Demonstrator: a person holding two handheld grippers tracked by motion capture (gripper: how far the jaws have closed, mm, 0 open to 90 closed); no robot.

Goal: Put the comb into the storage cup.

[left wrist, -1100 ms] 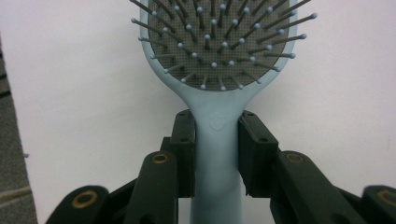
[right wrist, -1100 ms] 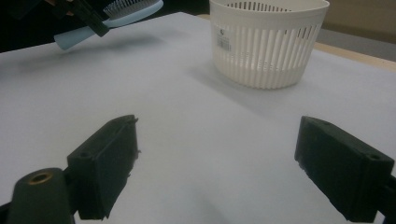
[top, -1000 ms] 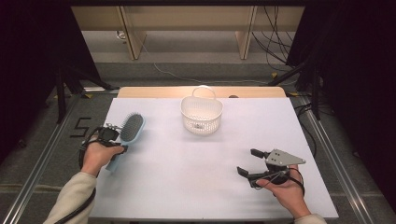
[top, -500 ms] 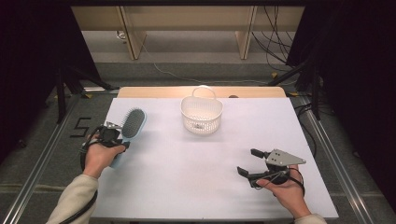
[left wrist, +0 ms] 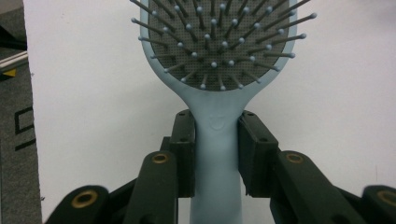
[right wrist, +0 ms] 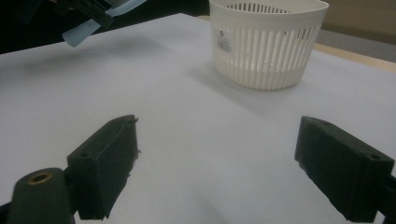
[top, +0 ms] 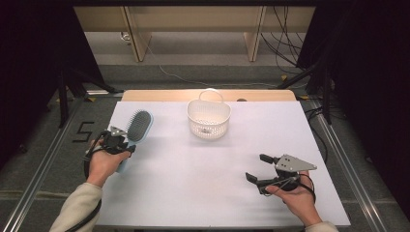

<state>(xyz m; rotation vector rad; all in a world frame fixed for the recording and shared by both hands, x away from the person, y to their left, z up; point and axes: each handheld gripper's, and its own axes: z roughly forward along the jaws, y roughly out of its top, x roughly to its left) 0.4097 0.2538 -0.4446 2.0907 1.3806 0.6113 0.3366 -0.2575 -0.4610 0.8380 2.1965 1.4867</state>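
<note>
**A:** status? where's the brush?

**B:** left gripper [left wrist: 216, 154] is clamped on the light-blue hairbrush [top: 138, 126] at the neck, just below the head; jaws sit flat on both sides of the handle in the left gripper view; bristles face up at me; it's near the left edge of the table [top: 203, 193], head pointing toward the far edge; can't tell if it's lifted clear or resting on the surface.

**A:** right side?

**B:** right gripper [top: 258, 168] is wide open and holding nothing; near the front right corner; aimed across at the white slotted basket [top: 208, 120], which sits by the middle of the far edge; something small lies inside it, can't make out what.

**A:** risks?

**B:** my read: the grip is narrow on a smooth tapered handle; the heavy head is all forward of the jaws, so a fast swing could let it pivot or slide out; if the basket is the target, the brush looks longer than the basket is wide; it may hang on the rim or the carry handle and tip the light basket over; I'd go slow and lead with the handle end.
</note>
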